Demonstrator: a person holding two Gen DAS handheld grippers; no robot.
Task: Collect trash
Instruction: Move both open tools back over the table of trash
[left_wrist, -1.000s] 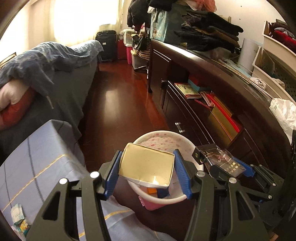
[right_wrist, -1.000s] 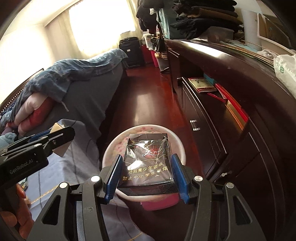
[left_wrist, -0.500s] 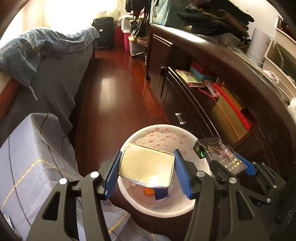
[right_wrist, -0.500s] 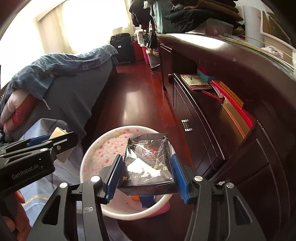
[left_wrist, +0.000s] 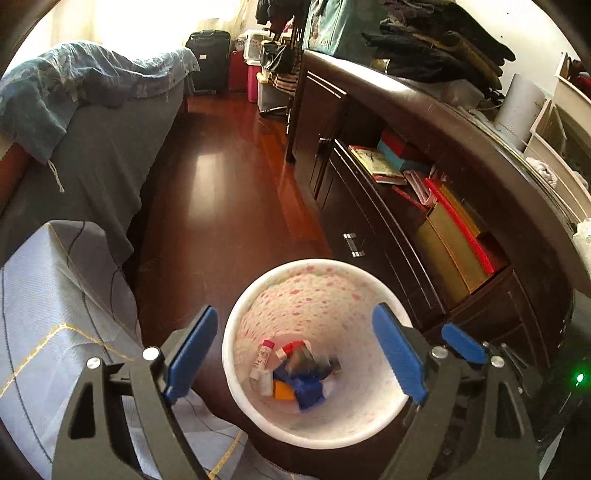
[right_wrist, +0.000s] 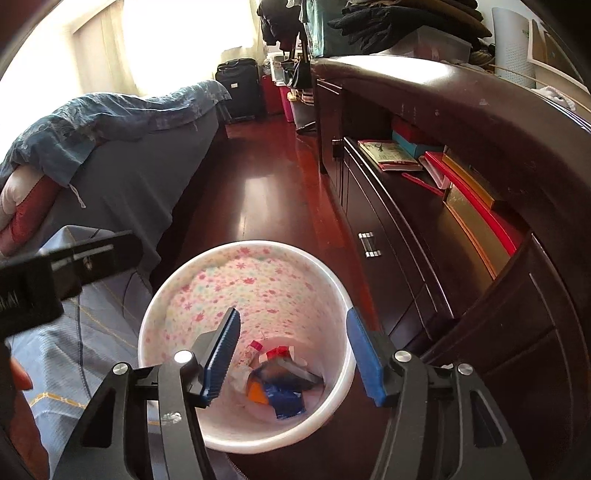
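Note:
A white trash bin with a pink flower pattern (left_wrist: 314, 295) (right_wrist: 258, 280) stands on the floor below both grippers. Several pieces of trash (left_wrist: 295, 373) (right_wrist: 277, 380) lie at its bottom, red, orange, blue and dark. My left gripper (left_wrist: 291, 354) hangs open and empty over the bin. My right gripper (right_wrist: 291, 354) hangs open and empty over it too. The right gripper's blue pad shows in the left wrist view (left_wrist: 461, 341). The left gripper's black body shows in the right wrist view (right_wrist: 55, 273).
A dark wood cabinet (left_wrist: 424, 122) (right_wrist: 443, 110) with books and boxes on its shelf runs along the right. A bed with grey-blue covers (left_wrist: 92, 155) (right_wrist: 122, 155) is at the left. A light blue sheet (left_wrist: 48, 314) lies beside the bin. Suitcases stand far back.
Both grippers have opened. The gold-faced box left the left gripper and the dark cigarette pack left the right gripper. A blurred dark item now lies among the trash in the bin.

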